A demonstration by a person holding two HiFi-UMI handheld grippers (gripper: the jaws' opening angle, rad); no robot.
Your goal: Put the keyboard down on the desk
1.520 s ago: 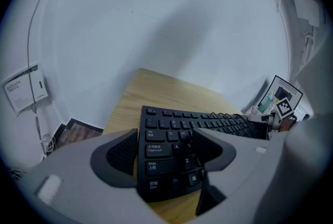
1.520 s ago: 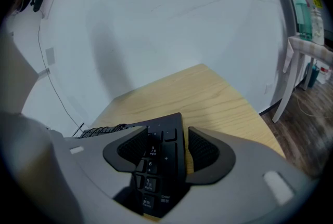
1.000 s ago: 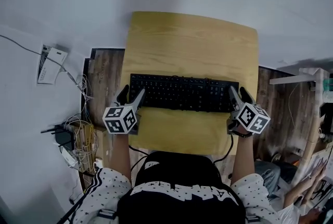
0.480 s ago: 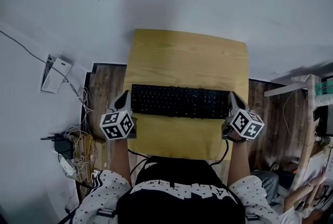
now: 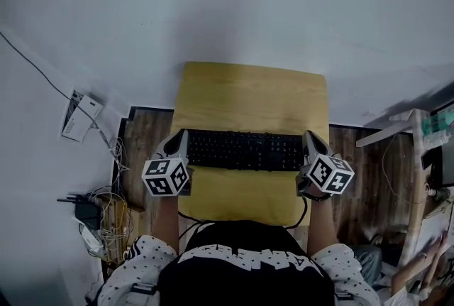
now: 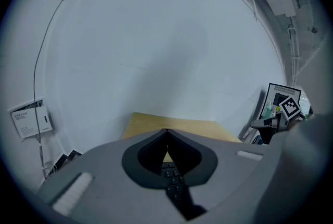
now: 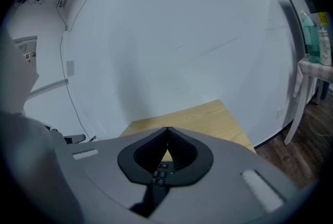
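From my seat, the black keyboard (image 5: 245, 150) seems to lie flat across the middle of the wooden desk (image 5: 248, 95), as the task wants, though I cannot tell whether its full weight is down; I see little left to do. The left gripper (image 5: 177, 143) and right gripper (image 5: 311, 141) sit one over each end; both have their jaws together, tips meeting, clamping nothing, with only keys showing through the hollow behind the tips.

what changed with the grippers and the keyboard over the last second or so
Both let go: the left gripper and right gripper had fingers spread across the keyboard ends; now each pair is closed, tips touching, over its ends. The keyboard stays lying across the desk.
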